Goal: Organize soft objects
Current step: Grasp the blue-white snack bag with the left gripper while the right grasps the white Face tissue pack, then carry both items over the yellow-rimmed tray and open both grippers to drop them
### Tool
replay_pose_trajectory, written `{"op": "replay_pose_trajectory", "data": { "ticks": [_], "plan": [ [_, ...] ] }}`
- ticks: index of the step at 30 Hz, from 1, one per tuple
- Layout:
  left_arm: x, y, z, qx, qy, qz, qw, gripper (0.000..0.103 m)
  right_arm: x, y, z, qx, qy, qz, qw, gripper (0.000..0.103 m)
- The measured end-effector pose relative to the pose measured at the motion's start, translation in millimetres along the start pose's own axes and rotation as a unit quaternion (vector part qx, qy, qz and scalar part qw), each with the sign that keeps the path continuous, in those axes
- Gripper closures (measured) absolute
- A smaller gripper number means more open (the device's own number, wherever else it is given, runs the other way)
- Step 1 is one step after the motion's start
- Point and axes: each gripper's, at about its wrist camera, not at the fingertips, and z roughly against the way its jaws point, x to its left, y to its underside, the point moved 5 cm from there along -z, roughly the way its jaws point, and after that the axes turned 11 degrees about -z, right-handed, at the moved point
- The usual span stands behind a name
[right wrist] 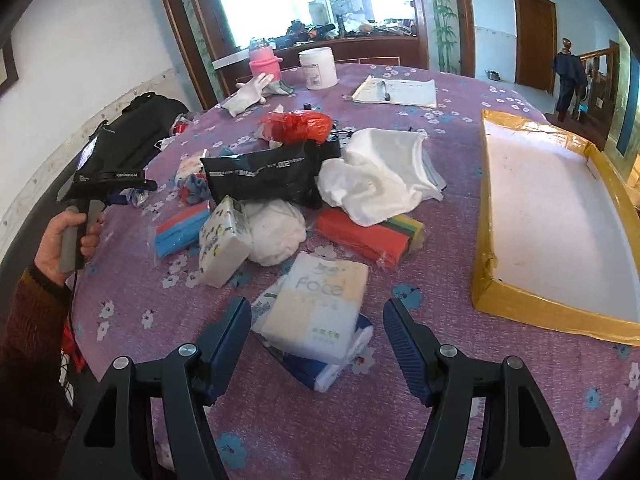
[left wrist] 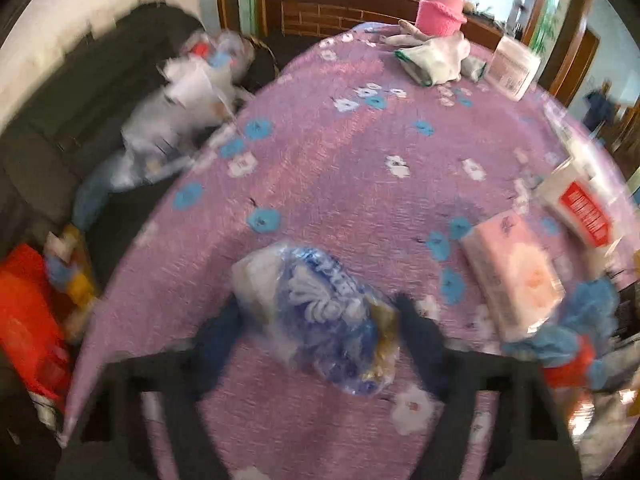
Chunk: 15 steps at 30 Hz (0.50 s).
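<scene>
The soft things lie heaped on a round table under a purple flowered cloth (right wrist: 460,216). In the right wrist view, the biggest is a crumpled white cloth (right wrist: 380,176) at centre, touching a black plastic pouch (right wrist: 264,176) to its left, with a red plastic bag (right wrist: 298,124) behind them. Below sit a red, green and yellow sponge pack (right wrist: 372,236), a white bundle (right wrist: 276,232), a patterned tissue pack (right wrist: 222,240) and a red and blue sponge pack (right wrist: 180,230). Nearest, low in the frame, a pale tissue pack (right wrist: 316,308) lies on top of a blue and white pack (right wrist: 316,372).

In the blurred left wrist view, a blue and white plastic-wrapped pack (left wrist: 316,312) sits at lower centre, with a pink tissue pack (left wrist: 512,272) to its right.

The right gripper (right wrist: 318,320) has its fingers (right wrist: 228,336) apart, on either side of the pale tissue pack; whether the pads press it cannot be told. The left gripper (left wrist: 320,320) has its dark fingers (left wrist: 416,328) at either side of the blue and white plastic-wrapped pack, seemingly touching it; blur hides a firm grip. A hand (right wrist: 64,240) at the left edge holds that gripper's handle.

At the right lies a shallow tray (right wrist: 486,280) edged in yellow tape. Far back stand a pink container (right wrist: 264,66), a white tub (right wrist: 318,68), white gloves (right wrist: 252,92) and papers (right wrist: 396,90). Behind are a wood-framed opening (right wrist: 192,32) and a brown door (right wrist: 534,40).
</scene>
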Motion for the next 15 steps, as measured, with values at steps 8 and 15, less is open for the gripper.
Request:
{"op": "replay_pose_trajectory", "data": {
  "ticks": [8, 15],
  "plan": [
    [-42, 23, 63, -0.080, 0.065, -0.039, 0.9939, 0.047, -7, -3, -18, 0.023, 0.014, -0.010, 1.000, 0.030],
    [-105, 42, 137, -0.173, 0.133, -0.111, 0.9696, 0.047, 11, -4, -35, 0.038, 0.066, 0.030, 0.997, 0.052]
  ]
}}
